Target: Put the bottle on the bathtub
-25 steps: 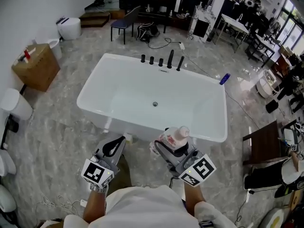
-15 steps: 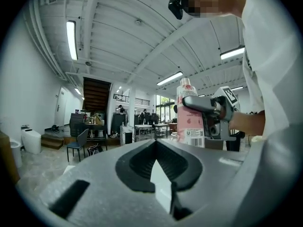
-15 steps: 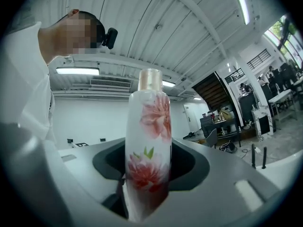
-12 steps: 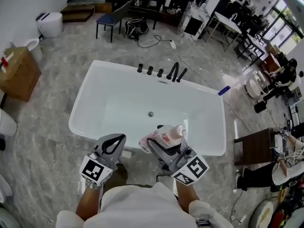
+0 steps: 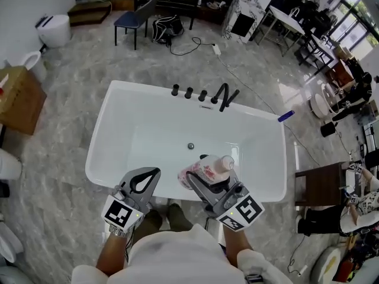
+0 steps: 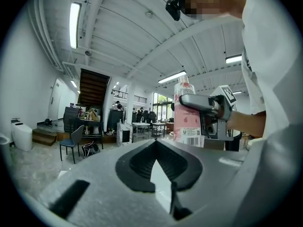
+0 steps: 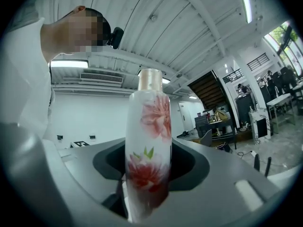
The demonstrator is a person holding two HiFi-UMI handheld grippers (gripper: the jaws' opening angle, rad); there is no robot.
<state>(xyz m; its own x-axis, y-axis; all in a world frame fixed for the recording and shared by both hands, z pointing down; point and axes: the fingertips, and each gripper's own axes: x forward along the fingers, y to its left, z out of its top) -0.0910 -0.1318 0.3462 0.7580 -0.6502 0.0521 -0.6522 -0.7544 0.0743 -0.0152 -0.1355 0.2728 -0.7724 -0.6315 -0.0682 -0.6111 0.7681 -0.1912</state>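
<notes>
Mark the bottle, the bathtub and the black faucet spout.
bottle (image 5: 205, 171): head view, on its flowered body, below the cap.
bathtub (image 5: 142, 92): head view, on the left stretch of the far rim.
black faucet spout (image 5: 221, 93): head view, on the curved neck.

Head view looks steeply down; gripper views (tilted upward) share the bottle.

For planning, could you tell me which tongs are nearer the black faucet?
Right. The right tongs, gripping the floral bottle, are at the bathtub's near rim facing the faucet; left tongs farther left.
</notes>
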